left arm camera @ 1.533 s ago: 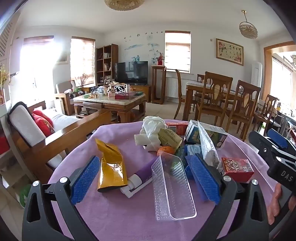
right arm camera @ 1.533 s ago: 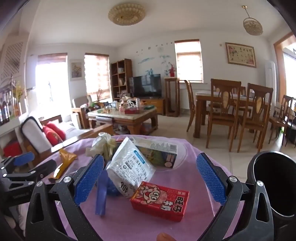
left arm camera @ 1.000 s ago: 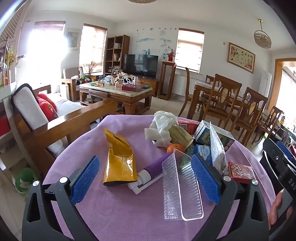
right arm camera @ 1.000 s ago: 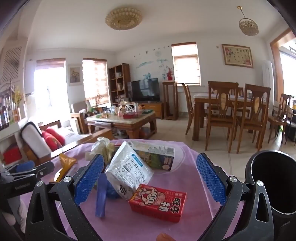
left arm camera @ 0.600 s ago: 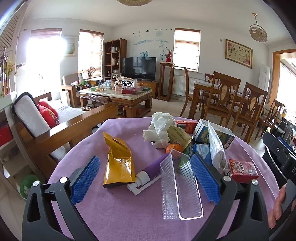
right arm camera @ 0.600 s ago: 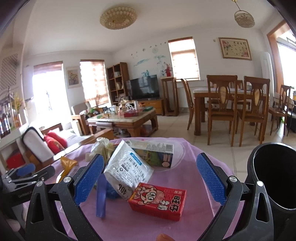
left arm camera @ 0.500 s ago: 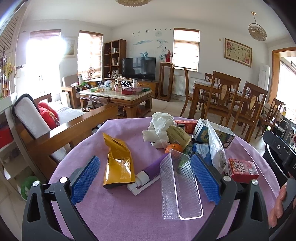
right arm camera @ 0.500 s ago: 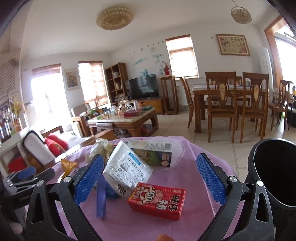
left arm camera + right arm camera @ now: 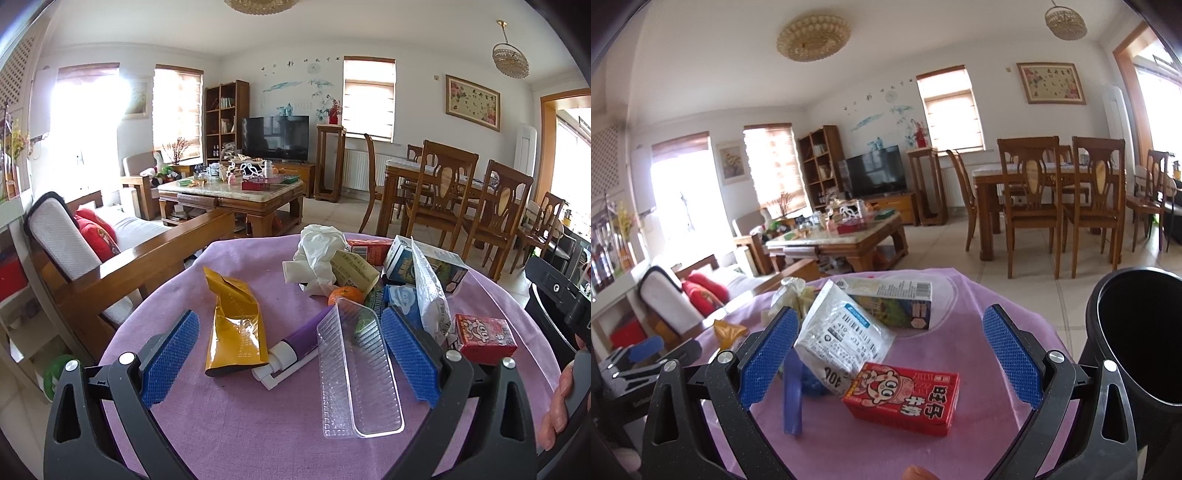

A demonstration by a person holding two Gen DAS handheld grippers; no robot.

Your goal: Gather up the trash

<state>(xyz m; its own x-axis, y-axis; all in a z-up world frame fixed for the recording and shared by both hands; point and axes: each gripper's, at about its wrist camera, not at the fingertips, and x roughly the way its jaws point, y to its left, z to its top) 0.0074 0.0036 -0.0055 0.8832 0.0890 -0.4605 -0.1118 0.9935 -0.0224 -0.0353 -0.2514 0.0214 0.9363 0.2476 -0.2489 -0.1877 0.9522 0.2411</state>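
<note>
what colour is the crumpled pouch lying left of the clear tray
Golden yellow, shiny like foil. The pouch shows best in the left wrist view.

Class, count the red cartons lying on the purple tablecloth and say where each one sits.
2. One red carton lies near the table's right edge, flat in front of the right gripper. Another red carton sits at the far side behind the white tissue. More may be hidden.

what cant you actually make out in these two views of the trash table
- Black bin: right wrist view only; cut off by the frame edge, and its inside is too dark to show contents.
- Blue packet: left wrist view; mostly hidden behind the white plastic bag and the left gripper pad.
- Purple tube: far end hidden under the clear plastic tray.
- Red carton: small print unreadable in either view.
</note>
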